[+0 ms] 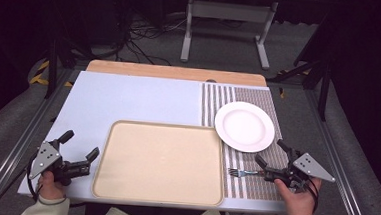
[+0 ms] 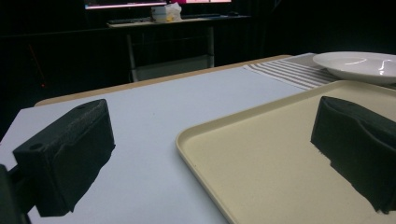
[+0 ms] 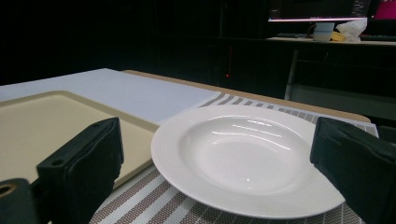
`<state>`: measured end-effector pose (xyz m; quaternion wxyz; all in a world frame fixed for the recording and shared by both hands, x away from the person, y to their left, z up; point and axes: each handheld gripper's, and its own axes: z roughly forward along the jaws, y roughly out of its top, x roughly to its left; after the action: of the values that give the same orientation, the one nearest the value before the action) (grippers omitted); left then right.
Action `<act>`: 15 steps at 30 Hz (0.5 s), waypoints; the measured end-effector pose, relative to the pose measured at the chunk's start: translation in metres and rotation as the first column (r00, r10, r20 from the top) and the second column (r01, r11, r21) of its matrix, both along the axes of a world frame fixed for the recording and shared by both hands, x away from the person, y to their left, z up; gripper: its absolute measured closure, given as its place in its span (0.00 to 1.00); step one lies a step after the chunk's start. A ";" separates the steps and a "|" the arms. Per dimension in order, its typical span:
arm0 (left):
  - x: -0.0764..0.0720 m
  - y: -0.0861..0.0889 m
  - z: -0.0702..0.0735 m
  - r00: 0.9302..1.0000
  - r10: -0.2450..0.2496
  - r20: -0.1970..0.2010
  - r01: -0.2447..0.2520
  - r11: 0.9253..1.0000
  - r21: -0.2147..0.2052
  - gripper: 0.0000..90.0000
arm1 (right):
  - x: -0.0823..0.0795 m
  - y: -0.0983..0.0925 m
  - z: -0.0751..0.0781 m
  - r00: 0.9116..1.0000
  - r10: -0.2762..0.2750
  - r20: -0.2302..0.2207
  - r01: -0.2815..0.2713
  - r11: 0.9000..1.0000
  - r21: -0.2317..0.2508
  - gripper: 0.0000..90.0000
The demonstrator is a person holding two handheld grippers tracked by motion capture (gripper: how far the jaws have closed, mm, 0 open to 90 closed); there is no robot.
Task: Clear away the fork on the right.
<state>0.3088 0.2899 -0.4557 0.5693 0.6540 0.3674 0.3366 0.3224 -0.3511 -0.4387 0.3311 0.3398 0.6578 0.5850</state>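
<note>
White plate (image 1: 244, 126) sits on the striped placemat (image 1: 254, 184) at the table's right side, just beside the tray's far right corner. Plate is upright and empty; its rim overlaps the mat's stripes w/ the left edge near the tray. In the right gripper view the plate (image 3: 243, 156) lies straight ahead between the two black jaws, not touched by them.

Right gripper (image 1: 271, 160) is at the near right, on the mat, jaws wide apart, nothing btwn them; it's held by the right hand (image 1: 299, 194). A fork (image 1: 241, 172) lies on the mat just left of that gripper, tines toward the tray, handle end close to the lower jaw – can't tell if touching.

Beige tray (image 1: 160, 162) is in the middle near the front edge, empty. Left gripper (image 1: 79, 151) sits at the tray's left, jaws spread, holding nothing; in the left gripper view one jaw is over the tray (image 2: 261, 154), the other over the pale blue table cover (image 1: 139, 97).
</note>
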 end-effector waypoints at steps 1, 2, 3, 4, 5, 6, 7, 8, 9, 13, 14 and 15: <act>0.000 0.000 0.000 1.000 -0.001 0.000 0.001 1.000 -0.001 0.00 | 0.000 0.000 0.000 1.000 0.004 0.000 -0.004 1.000 0.002 0.03; 0.000 0.000 0.000 1.000 -0.004 -0.003 0.004 1.000 0.007 0.00 | 0.000 0.000 0.000 1.000 0.006 0.000 -0.006 1.000 0.003 0.03; 0.000 0.000 0.000 1.000 -0.001 -0.003 0.001 1.000 0.008 0.00 | 0.000 0.000 0.000 1.000 0.007 0.000 -0.007 1.000 0.002 0.03; 0.000 -0.001 0.000 1.000 0.000 -0.003 0.000 1.000 0.006 0.00 | 0.000 0.000 0.000 1.000 0.009 -0.001 -0.009 1.000 0.001 0.03; 0.000 -0.001 0.000 1.000 0.000 -0.003 0.000 1.000 0.006 0.00 | -0.001 0.000 0.000 1.000 0.013 -0.003 -0.013 1.000 0.002 0.03; 0.000 -0.001 0.000 1.000 -0.002 -0.002 0.002 1.000 0.008 0.00 | -0.001 0.000 0.000 1.000 0.016 -0.007 -0.016 1.000 0.002 0.03; 0.000 0.000 0.000 1.000 -0.002 -0.004 0.002 1.000 0.014 0.00 | -0.001 0.000 0.000 1.000 0.015 -0.006 -0.015 1.000 -0.001 0.03; 0.000 0.000 0.000 1.000 -0.002 -0.004 0.002 1.000 0.014 0.00 | -0.001 0.001 0.000 1.000 0.016 -0.008 -0.016 1.000 0.005 0.03; 0.000 0.000 0.000 1.000 -0.004 -0.003 0.004 1.000 0.012 0.00 | -0.001 0.001 0.000 1.000 0.016 -0.008 -0.016 1.000 0.005 0.03; 0.000 0.000 0.000 1.000 -0.002 -0.004 0.002 1.000 0.015 0.00 | -0.001 0.001 0.001 1.000 0.019 -0.004 -0.019 1.000 -0.002 0.03; 0.000 0.000 0.000 1.000 -0.002 -0.003 0.002 1.000 0.011 0.00 | -0.001 0.001 0.002 1.000 0.019 -0.005 -0.019 1.000 -0.002 0.03; 0.000 0.000 0.000 1.000 -0.002 -0.003 0.002 1.000 0.011 0.00 | -0.002 0.001 0.002 1.000 0.020 -0.004 -0.020 1.000 0.000 0.03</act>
<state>0.3083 0.2896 -0.4553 0.5653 0.6581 0.3658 0.3370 0.3209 -0.3504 -0.4367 0.3239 0.3345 0.6619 0.5874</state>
